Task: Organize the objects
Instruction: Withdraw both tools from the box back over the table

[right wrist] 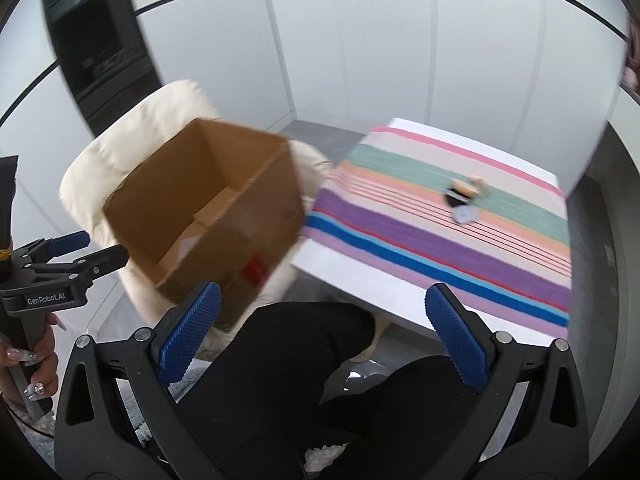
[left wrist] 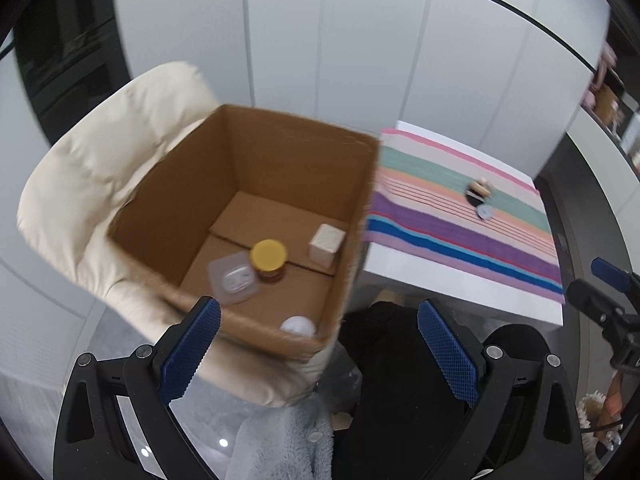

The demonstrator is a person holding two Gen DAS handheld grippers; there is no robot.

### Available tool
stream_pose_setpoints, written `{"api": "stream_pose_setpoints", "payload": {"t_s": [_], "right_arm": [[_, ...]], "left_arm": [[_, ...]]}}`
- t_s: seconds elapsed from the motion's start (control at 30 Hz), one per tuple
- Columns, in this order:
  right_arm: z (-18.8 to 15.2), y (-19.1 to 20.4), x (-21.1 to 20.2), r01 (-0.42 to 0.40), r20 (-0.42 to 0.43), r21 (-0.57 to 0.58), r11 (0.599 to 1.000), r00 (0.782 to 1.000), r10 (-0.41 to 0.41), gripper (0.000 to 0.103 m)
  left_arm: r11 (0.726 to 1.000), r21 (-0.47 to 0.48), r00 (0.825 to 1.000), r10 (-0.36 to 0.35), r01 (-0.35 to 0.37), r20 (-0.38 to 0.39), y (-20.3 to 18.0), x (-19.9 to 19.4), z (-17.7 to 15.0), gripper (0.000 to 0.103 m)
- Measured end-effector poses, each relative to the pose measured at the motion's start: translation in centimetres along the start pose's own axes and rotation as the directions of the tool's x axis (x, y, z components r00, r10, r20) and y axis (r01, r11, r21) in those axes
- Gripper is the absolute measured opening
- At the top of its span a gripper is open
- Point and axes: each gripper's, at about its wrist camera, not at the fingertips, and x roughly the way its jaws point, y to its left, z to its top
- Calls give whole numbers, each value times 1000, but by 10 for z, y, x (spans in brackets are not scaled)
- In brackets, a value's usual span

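Left wrist view: cardboard box open-topped on a cream cushioned chair, its right wall just beside the edge of the white table; striped cloth covers most of the tabletop, bare white margin along the near edge; inside the box: yellow-lidded jar upright at centre, clear plastic container touching it on the left, cream cube near the right wall, white round object at the near wall; small dark item on the cloth, blurred; left gripper above the box's near corner, tongs wide apart, nothing between them.

Right wrist view: box left, table right, narrow gap between; right gripper over the person's dark-clad lap, tongs wide apart, nothing held; left gripper at the left edge, handle in a hand with long nails.
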Motion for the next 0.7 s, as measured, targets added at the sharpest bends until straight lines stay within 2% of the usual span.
{"api": "stream_pose_setpoints", "payload": {"t_s": [0.17, 0.33, 0.53, 0.7], "right_arm": [[-12, -52, -16, 121, 14, 96, 988, 992, -123, 103], [-26, -107, -33, 198, 19, 200, 959, 978, -206, 103], [-40, -150, -50, 267, 16, 258, 928, 960, -281, 103], [-45, -169, -57, 294, 33, 265, 918, 949, -313, 103]], "left_arm": [[995, 99, 1000, -31, 30, 6, -44, 8, 6, 100], [982, 177, 997, -71, 72, -13, -87, 20, 12, 100], [961, 247, 993, -118, 121, -25, -133, 31, 19, 100], [946, 284, 988, -151, 156, -41, -166, 46, 27, 100]]}}
